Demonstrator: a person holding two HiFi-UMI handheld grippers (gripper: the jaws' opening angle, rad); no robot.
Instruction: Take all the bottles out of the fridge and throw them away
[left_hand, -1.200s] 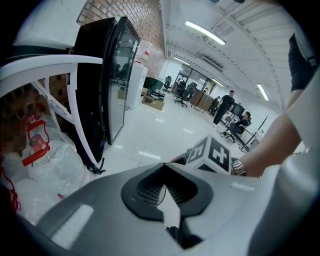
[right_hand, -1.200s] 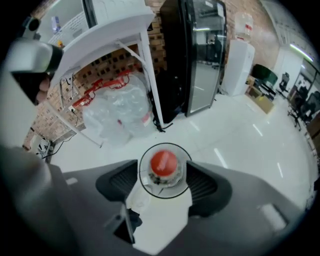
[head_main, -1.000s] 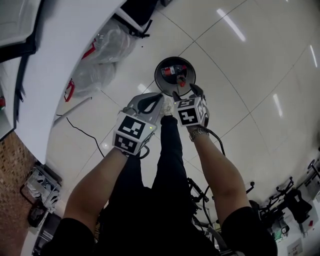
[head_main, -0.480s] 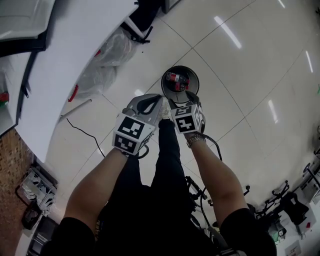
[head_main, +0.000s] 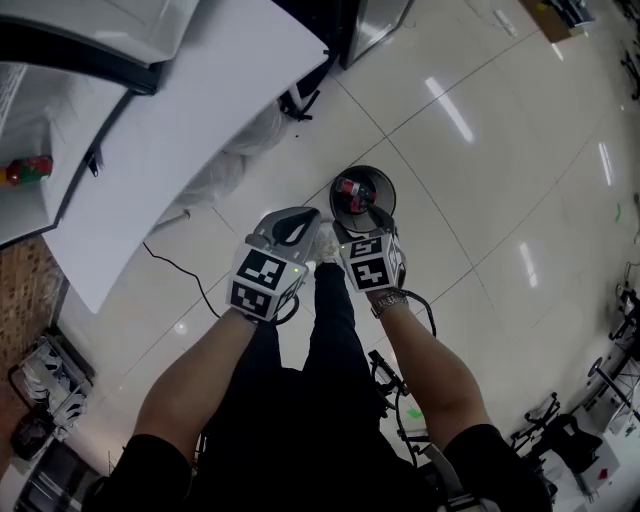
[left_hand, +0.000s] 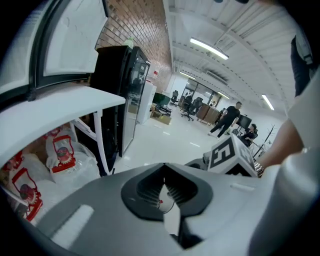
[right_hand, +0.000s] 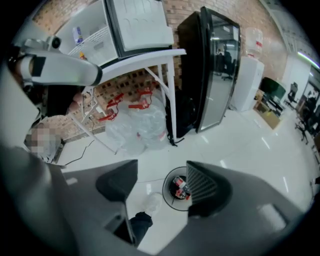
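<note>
A round black bin (head_main: 375, 178) stands on the floor just ahead of my hands, with a red-labelled bottle (head_main: 349, 189) lying in it. In the right gripper view the bin (right_hand: 169, 191) and the bottle (right_hand: 181, 186) show between the jaws, far below. My right gripper (right_hand: 160, 182) is open and holds nothing; in the head view it (head_main: 372, 222) hovers at the bin's near rim. My left gripper (head_main: 292, 222) is level with it to the left. Its jaws (left_hand: 164, 181) meet, with nothing between them.
A black glass-door fridge (right_hand: 216, 67) stands behind a white table (head_main: 190, 110). Clear plastic bags with red labels (right_hand: 135, 125) lie under the table. A black cable (head_main: 175, 270) runs across the tiled floor. My shoe (right_hand: 151, 202) is beside the bin. People stand far off (left_hand: 227, 117).
The head view has lifted and turned, so the bin looks smaller and more of the table shows. Both grippers stay side by side near the bin's near rim.
</note>
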